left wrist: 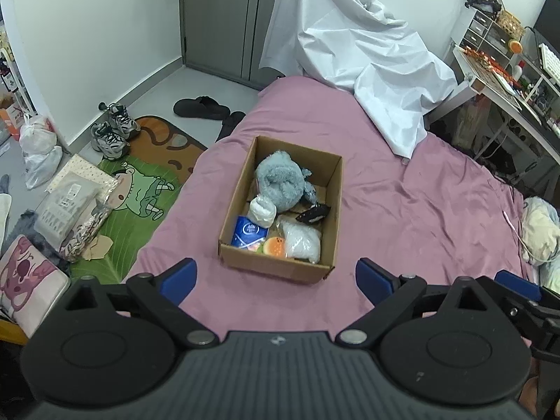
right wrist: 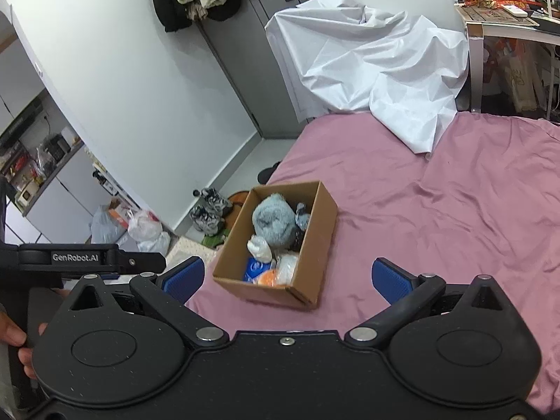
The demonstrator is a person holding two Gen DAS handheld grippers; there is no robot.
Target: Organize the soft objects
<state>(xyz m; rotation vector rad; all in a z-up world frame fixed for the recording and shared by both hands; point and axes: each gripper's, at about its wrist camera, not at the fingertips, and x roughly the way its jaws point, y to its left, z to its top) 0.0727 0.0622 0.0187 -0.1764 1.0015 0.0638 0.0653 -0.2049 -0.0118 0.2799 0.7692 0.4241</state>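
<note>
A cardboard box sits on the pink bed sheet. Inside it lie a grey plush toy, a white rolled cloth, a blue packet, an orange squishy bun, a white bag of stuffing and a small black item. My left gripper hangs open above the sheet just short of the box, nothing between its blue pads. My right gripper is open too, empty, near the box's front edge.
A white sheet drapes a bulky shape at the bed's far end. A desk with clutter stands right. On the floor left are sneakers, black slippers, a cartoon mat and bags. A cream bundle lies at the bed's right edge.
</note>
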